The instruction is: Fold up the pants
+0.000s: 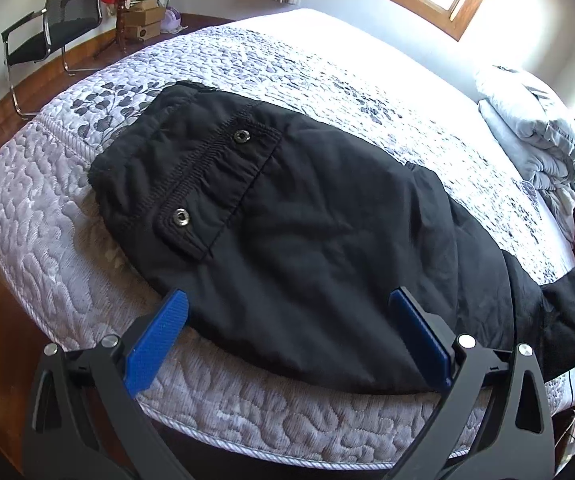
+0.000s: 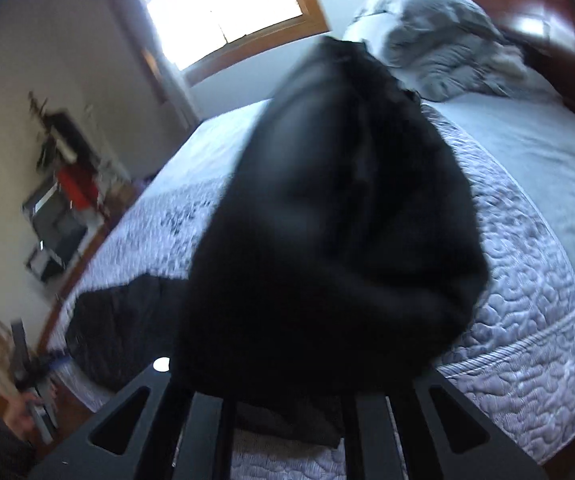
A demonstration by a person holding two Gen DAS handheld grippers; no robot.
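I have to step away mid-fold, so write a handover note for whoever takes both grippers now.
Left gripper: open, empty, hovering at the near bed edge over the waist end of the black pants.
Right gripper: fingers hidden behind a lifted bunch of the pants; it appears to be carrying the leg end, but the grip cannot be confirmed.
Done: waist end lies flat on the quilted bedspread.
Left: lay the lifted part over, smooth, finish folding.

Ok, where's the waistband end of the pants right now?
In the left wrist view the waistband lies flat on the quilted bed, toward its left corner, ahead of the open left gripper.
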